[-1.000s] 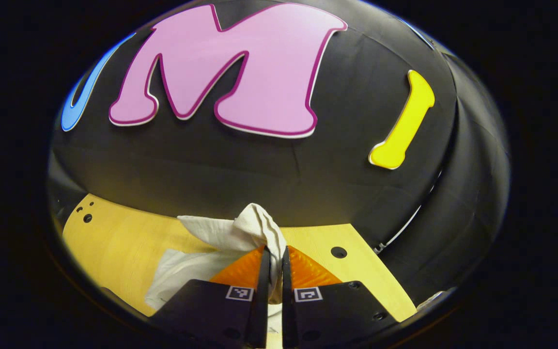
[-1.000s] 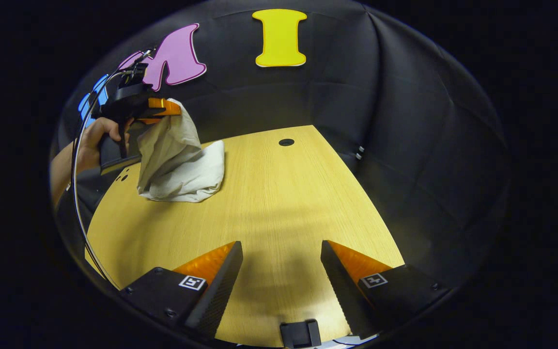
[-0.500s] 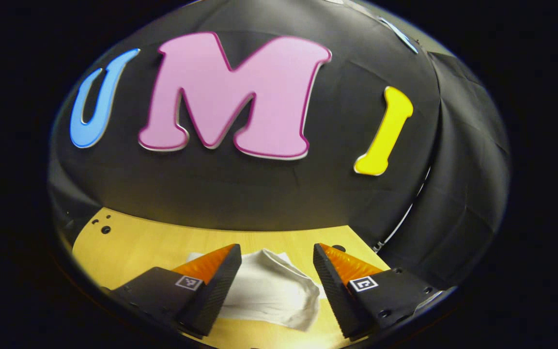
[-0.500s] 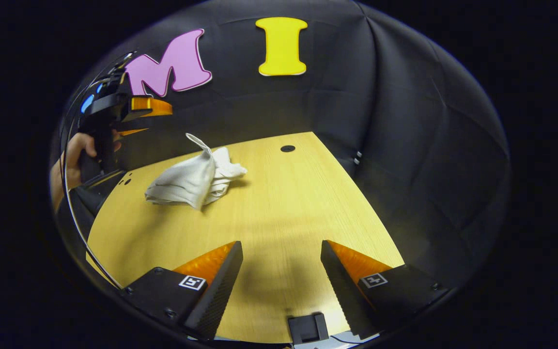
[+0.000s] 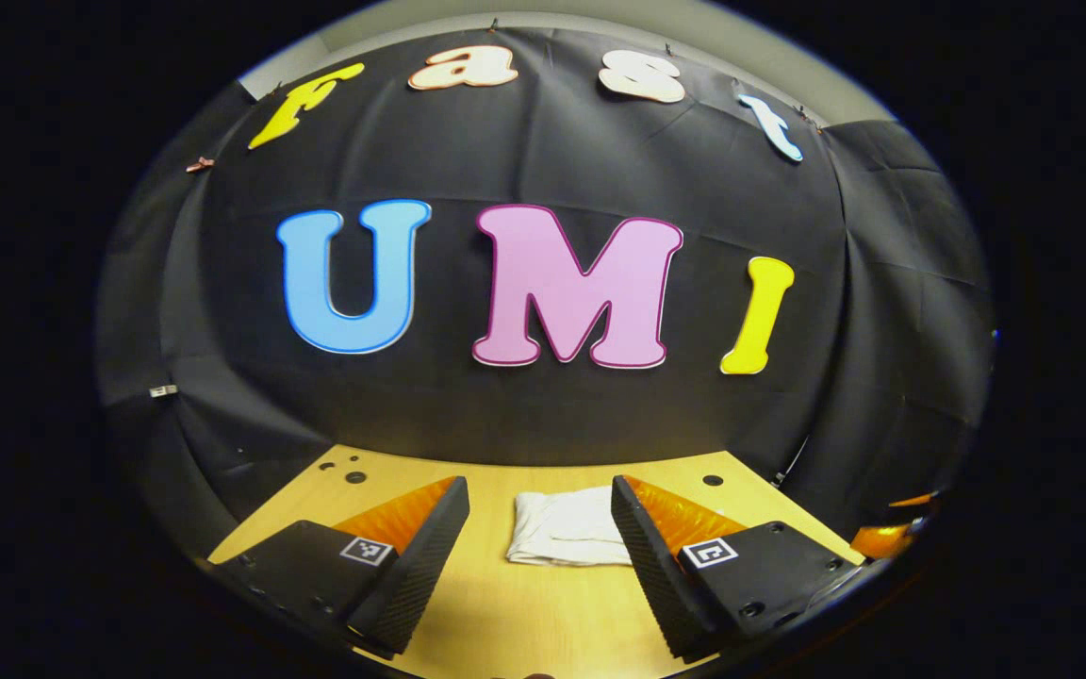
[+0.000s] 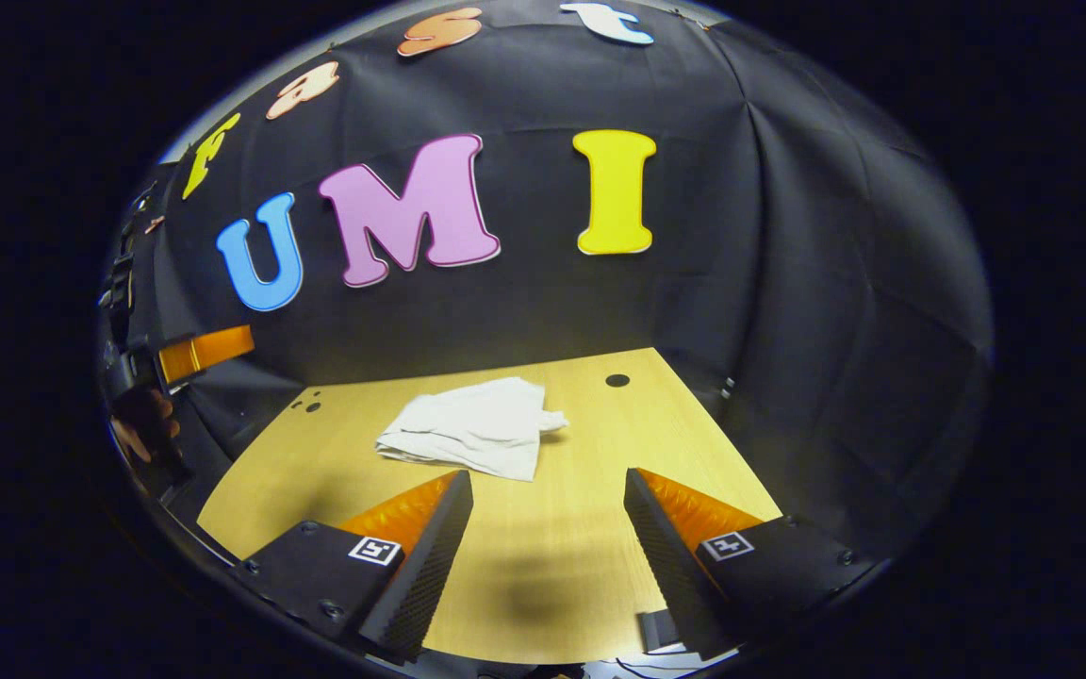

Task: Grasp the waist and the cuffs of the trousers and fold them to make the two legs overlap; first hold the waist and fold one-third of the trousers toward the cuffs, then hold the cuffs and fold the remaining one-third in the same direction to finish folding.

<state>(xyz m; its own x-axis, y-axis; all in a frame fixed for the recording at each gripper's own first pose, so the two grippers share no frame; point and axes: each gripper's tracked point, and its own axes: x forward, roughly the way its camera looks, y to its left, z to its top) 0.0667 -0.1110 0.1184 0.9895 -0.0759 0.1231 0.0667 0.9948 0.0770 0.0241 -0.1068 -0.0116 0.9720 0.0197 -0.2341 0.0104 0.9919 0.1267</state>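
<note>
The white trousers (image 5: 567, 526) lie in a folded bundle on the wooden table (image 5: 524, 613), just beyond my left gripper (image 5: 540, 552), which is open and holds nothing. In the right gripper view the same trousers (image 6: 469, 426) rest toward the far left of the table (image 6: 552, 556), with one corner sticking out on their right side. My right gripper (image 6: 548, 547) is open above bare tabletop, well short of the cloth. The left gripper (image 6: 194, 354) appears at the far left edge of the right gripper view, held by a hand (image 6: 142, 429).
Round holes mark the tabletop: one at the far right (image 6: 617, 380) and a small cluster at the far left (image 6: 307, 404). The black cloth wall (image 6: 788, 311) closes the table at the back and right side.
My left gripper let go of the trousers, which dropped into a bundle on the table, and pulled back and up. My right gripper also drew back and tilted upward, staying open.
</note>
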